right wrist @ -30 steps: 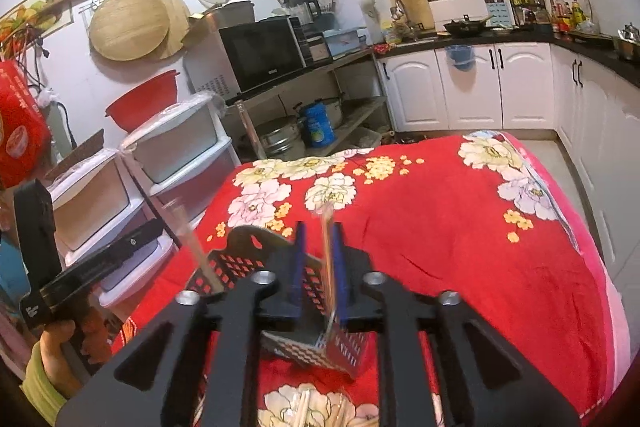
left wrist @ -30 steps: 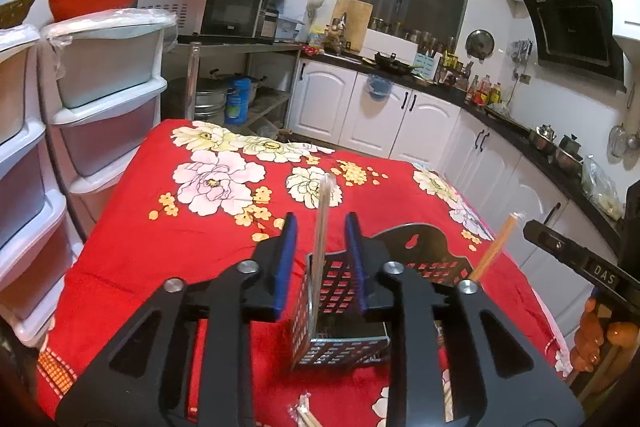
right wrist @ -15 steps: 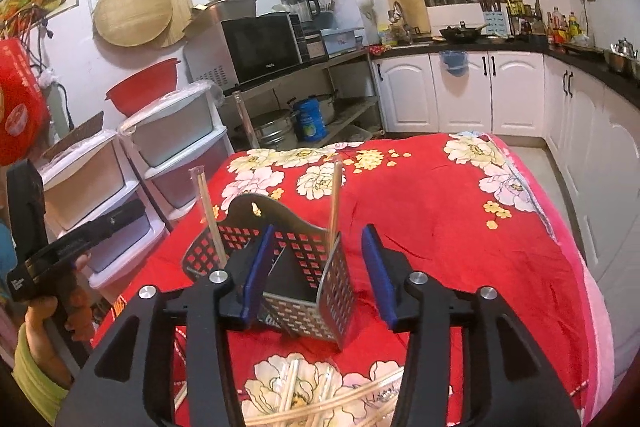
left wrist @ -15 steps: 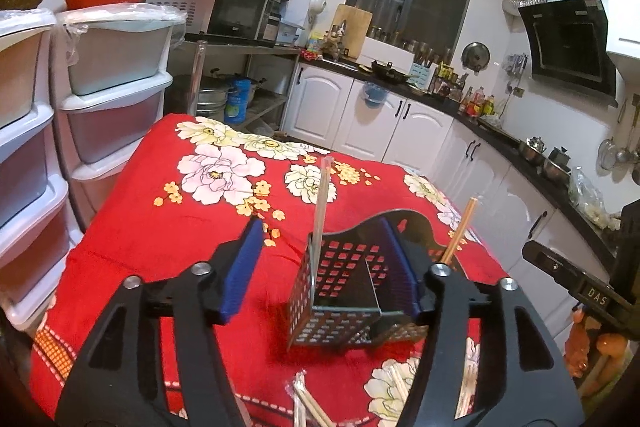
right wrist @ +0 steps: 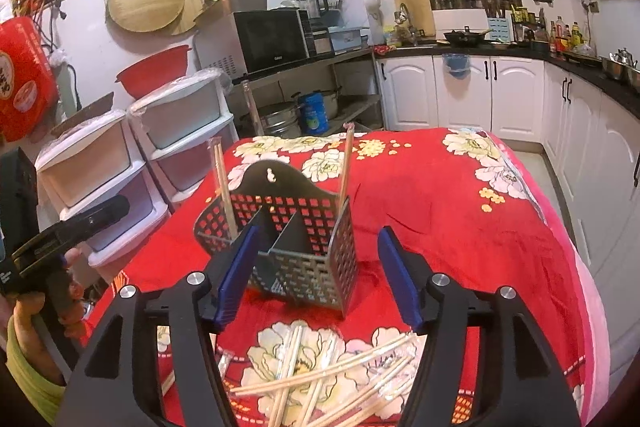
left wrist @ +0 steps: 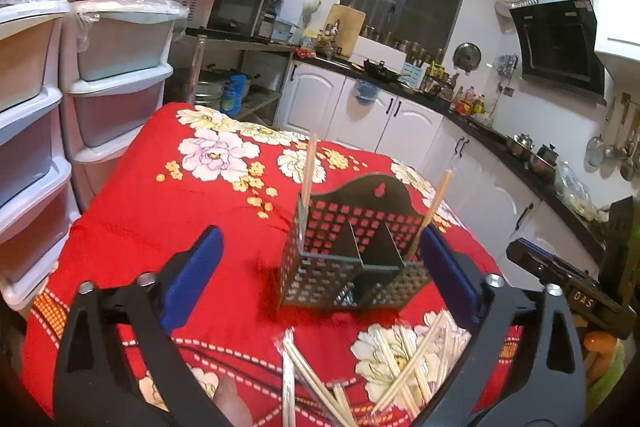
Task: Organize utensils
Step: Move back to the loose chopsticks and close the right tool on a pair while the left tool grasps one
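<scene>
A perforated metal utensil holder (left wrist: 352,259) (right wrist: 296,255) stands on the red flowered tablecloth (left wrist: 160,207). One wrapped chopstick pair (left wrist: 308,167) stands in its left corner and another (left wrist: 438,195) leans in its right one. My left gripper (left wrist: 320,239) is near the holder, jaws opening wide, pads touching nothing. My right gripper (right wrist: 318,239) also faces the holder, jaws opening and pads clear of it. Several loose wrapped chopsticks (left wrist: 400,367) (right wrist: 320,367) lie on the cloth just below both grippers.
White plastic drawer stacks (left wrist: 112,87) stand close along the table's left side. White kitchen cabinets (right wrist: 460,95) run beyond the far and right edges. A person's hand holds the left gripper's handle (right wrist: 44,291) at the left edge of the right wrist view.
Both grippers let go of the chopstick pairs, which stay standing in the holder. Both jaws spread wide and both grippers drew back, bringing the loose chopsticks into view.
</scene>
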`<state>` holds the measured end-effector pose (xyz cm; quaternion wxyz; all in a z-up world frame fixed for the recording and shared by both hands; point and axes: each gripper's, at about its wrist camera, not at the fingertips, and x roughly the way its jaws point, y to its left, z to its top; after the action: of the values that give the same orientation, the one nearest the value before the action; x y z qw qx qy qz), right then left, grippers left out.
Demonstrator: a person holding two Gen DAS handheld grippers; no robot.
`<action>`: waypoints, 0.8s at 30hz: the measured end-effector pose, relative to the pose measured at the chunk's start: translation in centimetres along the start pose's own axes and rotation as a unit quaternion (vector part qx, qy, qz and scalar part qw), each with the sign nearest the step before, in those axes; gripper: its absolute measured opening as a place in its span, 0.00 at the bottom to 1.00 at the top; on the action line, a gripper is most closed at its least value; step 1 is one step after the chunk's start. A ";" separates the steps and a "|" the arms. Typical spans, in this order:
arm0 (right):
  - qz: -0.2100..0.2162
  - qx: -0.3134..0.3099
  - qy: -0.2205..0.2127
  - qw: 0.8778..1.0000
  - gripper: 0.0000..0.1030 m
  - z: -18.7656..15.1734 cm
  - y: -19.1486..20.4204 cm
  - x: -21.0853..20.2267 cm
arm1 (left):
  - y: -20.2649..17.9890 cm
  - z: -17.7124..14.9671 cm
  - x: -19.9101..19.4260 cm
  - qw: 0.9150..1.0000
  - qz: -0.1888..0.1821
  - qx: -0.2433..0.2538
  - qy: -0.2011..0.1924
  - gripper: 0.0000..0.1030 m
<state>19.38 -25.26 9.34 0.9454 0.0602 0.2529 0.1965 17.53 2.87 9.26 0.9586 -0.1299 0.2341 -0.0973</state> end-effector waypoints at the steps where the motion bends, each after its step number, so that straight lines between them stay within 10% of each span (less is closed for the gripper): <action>1: 0.000 -0.001 0.001 1.000 0.59 -0.3 0.1 -0.1 | -0.1 -0.3 -0.2 1.000 -0.001 0.002 0.001 0.89; 24: -0.007 -0.002 0.045 0.999 0.59 -5.7 -0.7 -1.3 | 0.1 -6.7 0.0 0.997 -0.011 -0.017 0.076 0.89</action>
<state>15.70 -26.32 4.85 0.9348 0.0473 0.2948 0.1926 14.38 1.63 3.50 0.9347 -0.1407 0.3061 -0.1132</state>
